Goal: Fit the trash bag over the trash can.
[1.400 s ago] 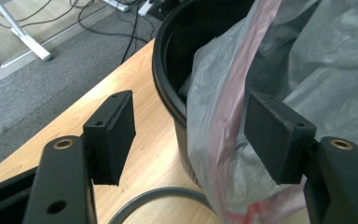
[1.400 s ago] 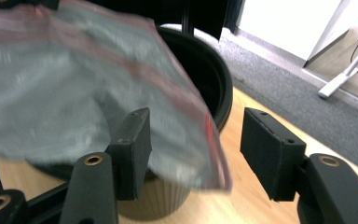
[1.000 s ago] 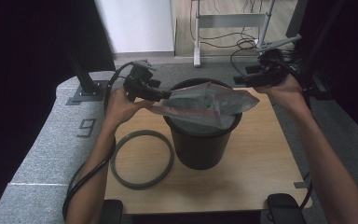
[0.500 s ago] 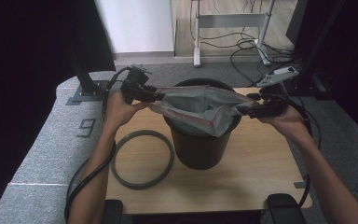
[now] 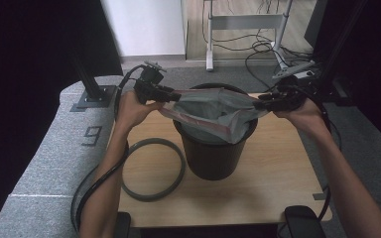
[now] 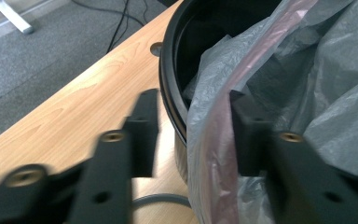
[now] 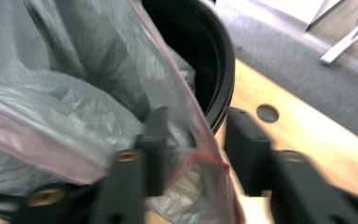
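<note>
As both grippers, left (image 5: 171,94) and right (image 5: 258,104), spread the grey bag (image 5: 213,111) over the black bin (image 5: 213,158), jaws gape, hem between them

The bin liner (image 5: 213,113) is thin, translucent grey plastic film, crinkled and faintly glossy, with a pinkish-red band along its rim. The bin (image 5: 213,156) is black plastic; its rim is smooth and glossy, its outer wall duller. The ring (image 5: 152,169) on the table is smooth grey plastic with a matt finish. The table (image 5: 273,183) is light wood with visible grain and a smooth, satin surface. The left gripper (image 6: 191,135) and right gripper (image 7: 193,151) have matt black plastic jaws fitted with brass-coloured metal inserts. The surrounding floor (image 5: 44,163) is a rough, grey, carpet-like textile.
</note>
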Demonstrator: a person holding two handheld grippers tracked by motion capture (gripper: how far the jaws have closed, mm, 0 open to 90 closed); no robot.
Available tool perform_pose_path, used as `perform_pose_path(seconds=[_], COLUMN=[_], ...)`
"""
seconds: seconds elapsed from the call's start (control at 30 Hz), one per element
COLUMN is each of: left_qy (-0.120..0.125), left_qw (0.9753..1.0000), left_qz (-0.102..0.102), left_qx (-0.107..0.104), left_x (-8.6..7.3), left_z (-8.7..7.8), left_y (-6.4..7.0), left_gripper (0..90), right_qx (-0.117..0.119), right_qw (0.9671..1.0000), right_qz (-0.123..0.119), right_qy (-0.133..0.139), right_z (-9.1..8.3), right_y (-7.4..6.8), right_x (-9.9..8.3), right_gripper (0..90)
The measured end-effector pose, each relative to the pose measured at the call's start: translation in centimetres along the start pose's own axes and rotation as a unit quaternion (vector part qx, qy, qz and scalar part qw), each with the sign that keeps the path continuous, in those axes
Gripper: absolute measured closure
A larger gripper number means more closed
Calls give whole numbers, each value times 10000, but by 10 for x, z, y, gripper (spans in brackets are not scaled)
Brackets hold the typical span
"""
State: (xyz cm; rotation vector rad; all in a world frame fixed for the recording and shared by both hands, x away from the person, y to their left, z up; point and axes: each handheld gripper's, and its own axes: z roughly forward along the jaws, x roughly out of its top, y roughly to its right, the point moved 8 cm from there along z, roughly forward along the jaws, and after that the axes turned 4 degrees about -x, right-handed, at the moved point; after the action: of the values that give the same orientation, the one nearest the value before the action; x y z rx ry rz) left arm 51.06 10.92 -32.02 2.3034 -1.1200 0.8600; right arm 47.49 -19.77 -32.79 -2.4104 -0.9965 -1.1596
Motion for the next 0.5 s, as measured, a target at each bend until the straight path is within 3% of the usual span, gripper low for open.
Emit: perform_pose_path(seconds=[0.1, 0.17, 0.37, 0.5], left_qy=[37, 56, -75, -147], left_qw=[9999, 9996, 9981, 9969], left_qz=[-155, -284, -576, -757], left_qx=[-45, 40, 209, 175], left_x=[2, 3, 3, 1], left_z=[4, 7, 22, 32], left_y=[-5, -12, -30, -40], left_gripper=[759, 820, 867, 871], right_qx=[33, -59, -284, -368], right_qw=[10000, 10000, 9995, 9991], right_qz=[-13, 19, 116, 167], right_qy=[-56, -12, -45, -107], right_z=[9, 13, 29, 39], right_y=[2, 7, 20, 27], right_x=[1, 5, 16, 21], right_gripper=[814, 838, 848, 850])
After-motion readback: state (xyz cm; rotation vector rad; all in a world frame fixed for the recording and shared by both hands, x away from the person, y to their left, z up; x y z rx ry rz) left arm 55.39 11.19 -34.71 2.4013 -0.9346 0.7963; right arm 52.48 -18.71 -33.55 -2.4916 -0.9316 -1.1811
